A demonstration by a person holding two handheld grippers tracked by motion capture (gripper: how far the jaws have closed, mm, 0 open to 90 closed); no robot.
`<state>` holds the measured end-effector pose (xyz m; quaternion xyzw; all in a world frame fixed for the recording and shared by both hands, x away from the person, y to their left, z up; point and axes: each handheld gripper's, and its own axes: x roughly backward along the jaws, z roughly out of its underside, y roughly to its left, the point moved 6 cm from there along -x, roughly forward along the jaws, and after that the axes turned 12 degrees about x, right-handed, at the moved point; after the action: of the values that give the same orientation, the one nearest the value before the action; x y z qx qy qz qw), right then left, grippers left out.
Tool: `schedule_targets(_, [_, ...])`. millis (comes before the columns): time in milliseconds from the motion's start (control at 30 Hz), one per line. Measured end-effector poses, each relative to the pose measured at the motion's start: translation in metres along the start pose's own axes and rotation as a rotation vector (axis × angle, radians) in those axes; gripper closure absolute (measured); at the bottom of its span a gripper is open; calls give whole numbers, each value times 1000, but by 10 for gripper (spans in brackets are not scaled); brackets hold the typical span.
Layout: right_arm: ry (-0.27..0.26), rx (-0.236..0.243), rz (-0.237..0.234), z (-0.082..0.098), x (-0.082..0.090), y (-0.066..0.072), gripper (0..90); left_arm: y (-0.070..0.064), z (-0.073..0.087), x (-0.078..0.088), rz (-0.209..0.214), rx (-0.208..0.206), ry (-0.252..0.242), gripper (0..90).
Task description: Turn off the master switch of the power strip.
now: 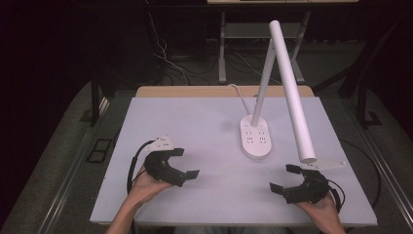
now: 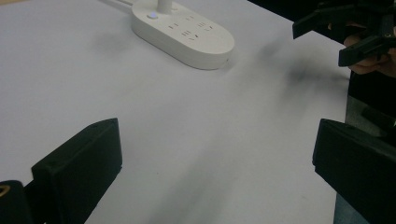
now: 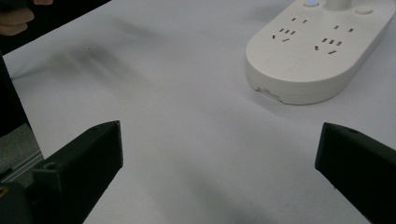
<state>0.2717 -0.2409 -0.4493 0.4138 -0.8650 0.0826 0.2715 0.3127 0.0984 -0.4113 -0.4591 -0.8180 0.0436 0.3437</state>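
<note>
White table [image 1: 195, 122] with a lamp's socket base [image 1: 256, 138]

The lamp base [image 1: 256, 138] is smooth, glossy white plastic; the table [image 1: 195, 122] is matt and pale.

Bare desk [image 1: 195, 122] across the left and centre of the frame, open to passage. Right of centre, blocked by the lamp base [image 1: 256, 138], with its stem [image 1: 263, 80] rising to the upper middle. Overhead at right, barred by the slanting lamp head [image 1: 292, 92], ending just above the right gripper [image 1: 287, 178]. Open strip along the bottom between left gripper [image 1: 185, 163] and right.
</note>
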Motion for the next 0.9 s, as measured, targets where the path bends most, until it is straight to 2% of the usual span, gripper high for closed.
schedule_targets(533, [0,2,-2,0,0,0,2,-1,-29,-13,-3,-39,39,14])
schedule_targets(900, [1,10,-6,0,0,0,2,0,-42,-26,1,-58,66,17])
